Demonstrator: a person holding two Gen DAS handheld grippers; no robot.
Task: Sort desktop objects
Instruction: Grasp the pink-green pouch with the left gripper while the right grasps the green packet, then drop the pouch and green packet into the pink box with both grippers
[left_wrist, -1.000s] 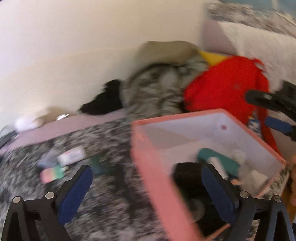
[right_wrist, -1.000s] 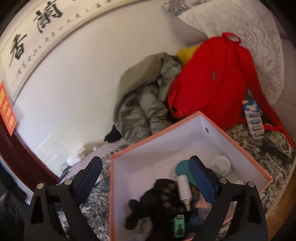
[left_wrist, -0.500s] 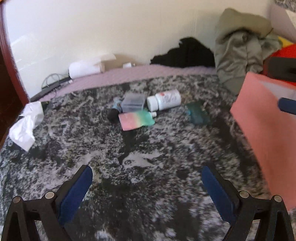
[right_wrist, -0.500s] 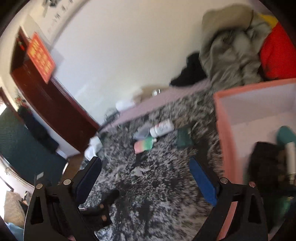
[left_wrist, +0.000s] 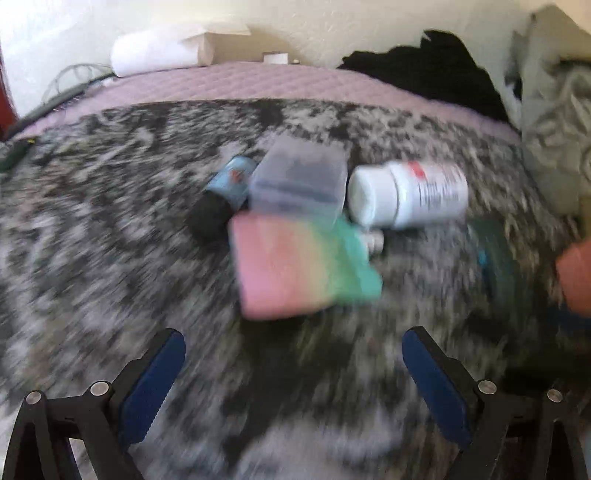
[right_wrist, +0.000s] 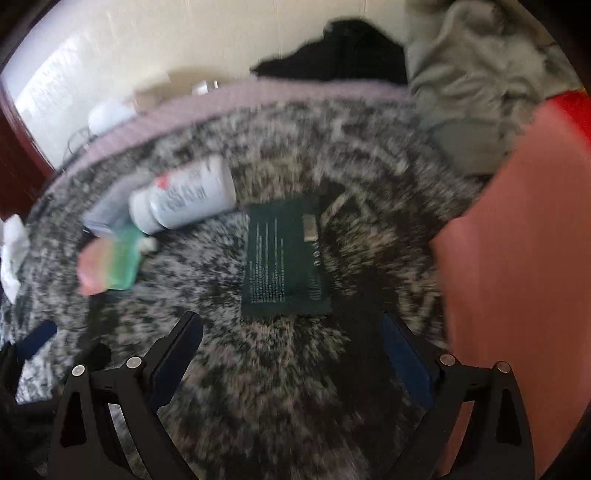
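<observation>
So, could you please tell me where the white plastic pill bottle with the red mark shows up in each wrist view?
Left wrist: the white plastic pill bottle lies on its side right of centre, cap pointing left.
Right wrist: the same bottle lies upper left, cap toward lower left.
Shared landmark: the pink-to-green flat pouch just in front of it.

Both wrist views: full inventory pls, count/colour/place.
bottle: 1, white, lying on its side mid-blanket
card: 1, pink-to-green, before bottle
case: 1, clear grey, left of bottle
tube: 1, light blue, left of case
pouch: 1, dark green, ahead of right gripper
box: 1, pink, right edge
blanket: 1, grey-black mottled, under all
clothes: pile, grey and black, by wall
left gripper: jaws open, empty
right gripper: jaws open, empty
</observation>
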